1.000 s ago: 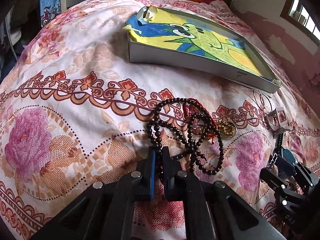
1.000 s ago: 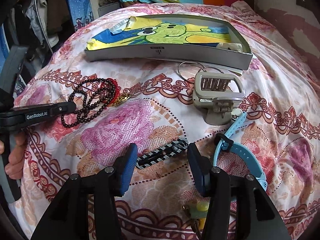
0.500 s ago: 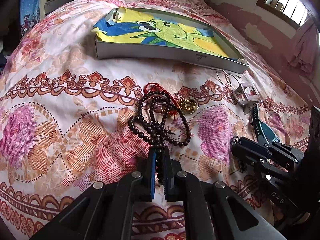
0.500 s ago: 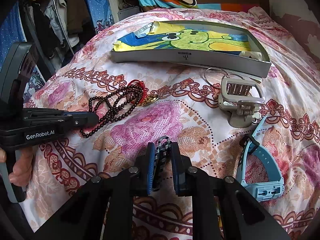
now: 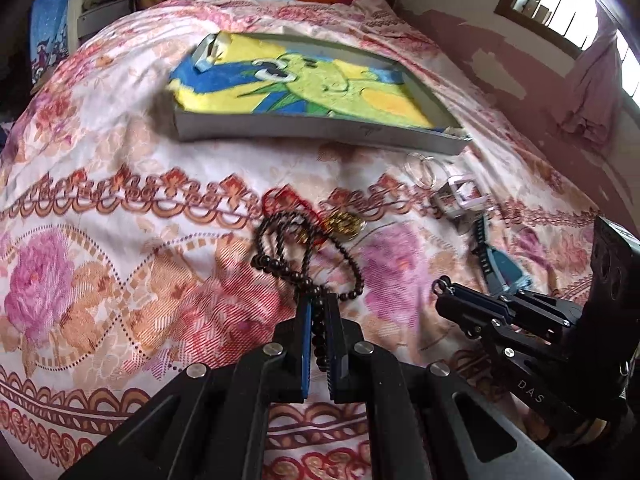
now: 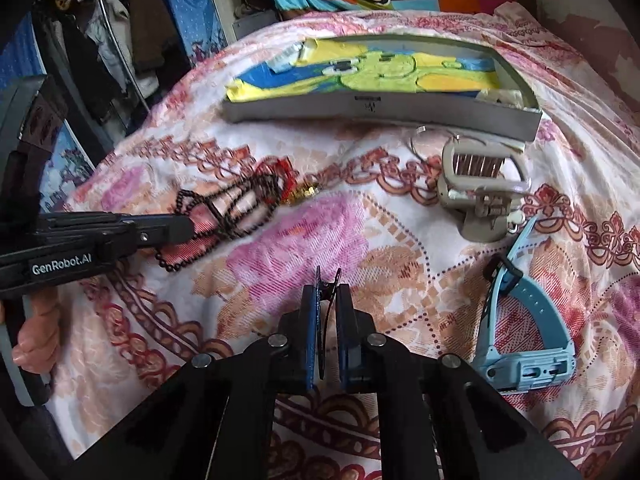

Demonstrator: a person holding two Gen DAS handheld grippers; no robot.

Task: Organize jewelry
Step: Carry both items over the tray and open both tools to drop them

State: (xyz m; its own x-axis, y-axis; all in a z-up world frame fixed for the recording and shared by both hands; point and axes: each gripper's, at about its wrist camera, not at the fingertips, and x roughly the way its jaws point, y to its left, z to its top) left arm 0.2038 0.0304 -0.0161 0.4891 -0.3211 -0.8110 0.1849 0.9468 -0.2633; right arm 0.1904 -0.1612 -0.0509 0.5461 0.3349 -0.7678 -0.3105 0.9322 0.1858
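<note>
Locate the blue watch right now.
In the right wrist view the blue watch lies on the bedspread at lower right, just below the beige hair clip and right of the right hand-held gripper.

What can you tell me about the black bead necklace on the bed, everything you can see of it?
The black bead necklace is a long string of small, dark, glossy round beads, looped over itself several times. One end is pinched in the shut left gripper; the rest trails onto the floral bedspread. Its far loops lie tangled with a red cord and beside a gold pendant. It lies in front of the grey tray, apart from it.
</note>
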